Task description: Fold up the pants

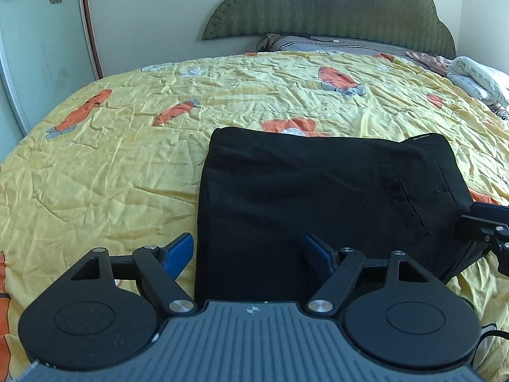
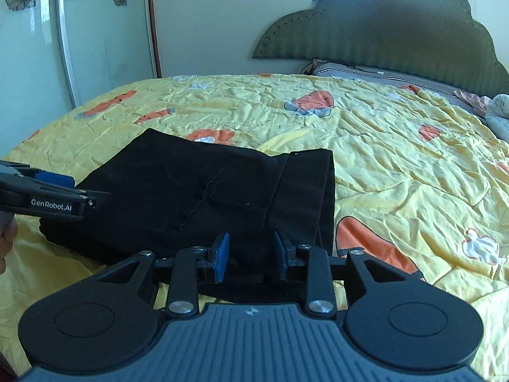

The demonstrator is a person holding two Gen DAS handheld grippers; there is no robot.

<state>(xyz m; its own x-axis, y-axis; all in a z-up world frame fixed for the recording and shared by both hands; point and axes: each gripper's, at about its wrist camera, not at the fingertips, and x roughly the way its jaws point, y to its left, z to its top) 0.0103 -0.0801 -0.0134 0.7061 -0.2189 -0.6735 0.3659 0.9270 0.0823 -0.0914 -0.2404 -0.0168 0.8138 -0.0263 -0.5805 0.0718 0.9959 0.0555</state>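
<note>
pants point(image 1: 302, 197) folded, edges clear; open quilt point(image 1: 111, 165) around.

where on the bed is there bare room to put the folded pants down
The quilt is bare left of the black pants, out to the wardrobe-side edge, and between the pants and the headboard. In the right wrist view it is also bare right of the pants. Crowded: loose bedding at the far right corner.

Your black pants point(image 1: 302, 197) look like soft matt cloth, smooth. The yellow quilt point(image 1: 127, 159) under them is thin crinkled fabric with a faint sheen. At twelve o'clock, the green headboard point(image 1: 334, 9) is ribbed, stud-edged upholstery. Both tongs are matt black plastic.
</note>
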